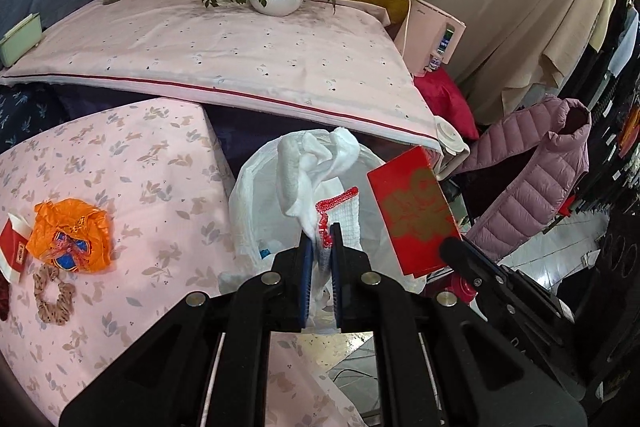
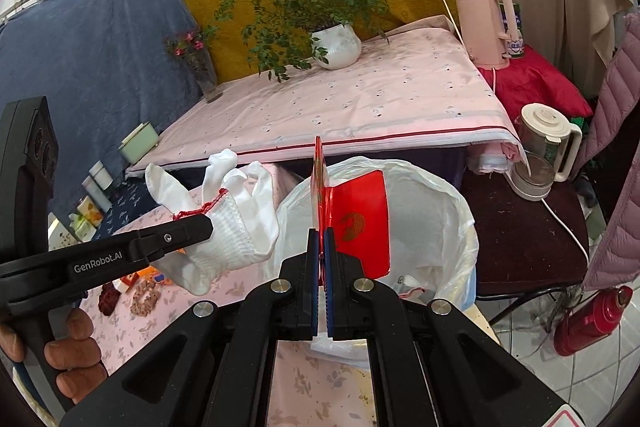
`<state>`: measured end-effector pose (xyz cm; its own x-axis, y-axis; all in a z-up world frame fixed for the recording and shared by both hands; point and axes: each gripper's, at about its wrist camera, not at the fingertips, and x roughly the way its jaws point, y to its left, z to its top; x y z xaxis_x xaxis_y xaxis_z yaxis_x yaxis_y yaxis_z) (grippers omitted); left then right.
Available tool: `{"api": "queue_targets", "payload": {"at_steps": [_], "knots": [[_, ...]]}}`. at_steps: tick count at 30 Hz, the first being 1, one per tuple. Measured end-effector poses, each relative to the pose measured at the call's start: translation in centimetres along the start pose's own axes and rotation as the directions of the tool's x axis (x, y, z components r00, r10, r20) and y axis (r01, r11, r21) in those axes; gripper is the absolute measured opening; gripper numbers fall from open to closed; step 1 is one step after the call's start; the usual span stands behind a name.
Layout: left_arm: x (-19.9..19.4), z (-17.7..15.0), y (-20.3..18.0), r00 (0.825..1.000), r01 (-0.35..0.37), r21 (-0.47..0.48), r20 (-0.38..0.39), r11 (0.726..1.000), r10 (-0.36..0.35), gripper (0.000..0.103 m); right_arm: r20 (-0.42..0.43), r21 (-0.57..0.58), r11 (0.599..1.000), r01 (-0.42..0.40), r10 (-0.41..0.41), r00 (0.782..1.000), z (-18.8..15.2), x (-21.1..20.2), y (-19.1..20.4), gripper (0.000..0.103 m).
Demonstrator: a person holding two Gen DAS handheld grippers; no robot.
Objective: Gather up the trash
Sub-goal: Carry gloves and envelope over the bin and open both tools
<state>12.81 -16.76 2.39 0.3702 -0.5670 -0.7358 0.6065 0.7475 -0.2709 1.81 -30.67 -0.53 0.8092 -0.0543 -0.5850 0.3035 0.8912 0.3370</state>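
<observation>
Left fingers pinch the limp white knitted glove at its red-trimmed cuff; right fingers clamp the stiff, light red paper envelope by its edge over the white plastic bin bag.

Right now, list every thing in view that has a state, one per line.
left claw: shut on the white glove's cuff
right claw: shut on the red envelope
white glove: held up, hanging limp beside the bag
red envelope: held over the bag's mouth, flap open
trash bag: mouth open, some trash inside
orange wrapper: crumpled, still on the table
scrunchie: lying on the table
</observation>
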Motion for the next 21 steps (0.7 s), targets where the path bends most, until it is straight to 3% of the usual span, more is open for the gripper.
{"api": "queue_targets", "payload": {"at_steps": [18, 20, 21], "knots": [[2.1, 0.1, -0.5, 0.999, -0.012, 0.014, -0.034, 1.0, 0.012, 0.01, -0.013, -0.008, 1.0, 0.023, -0.023, 1.0, 0.5, 1.2, 0.0, 0.003], [2.1, 0.0, -0.5, 0.999, -0.033, 0.011, -0.027, 0.999, 0.033, 0.035, -0.005, -0.009, 0.999, 0.039, -0.039, 0.999, 0.7, 1.3, 0.2, 0.007], [1.9, 0.0, -0.3, 0.999, -0.038, 0.007, -0.017, 0.999, 0.038, 0.041, 0.008, -0.003, 0.999, 0.054, -0.054, 0.999, 0.7, 1.2, 0.2, 0.009]]}}
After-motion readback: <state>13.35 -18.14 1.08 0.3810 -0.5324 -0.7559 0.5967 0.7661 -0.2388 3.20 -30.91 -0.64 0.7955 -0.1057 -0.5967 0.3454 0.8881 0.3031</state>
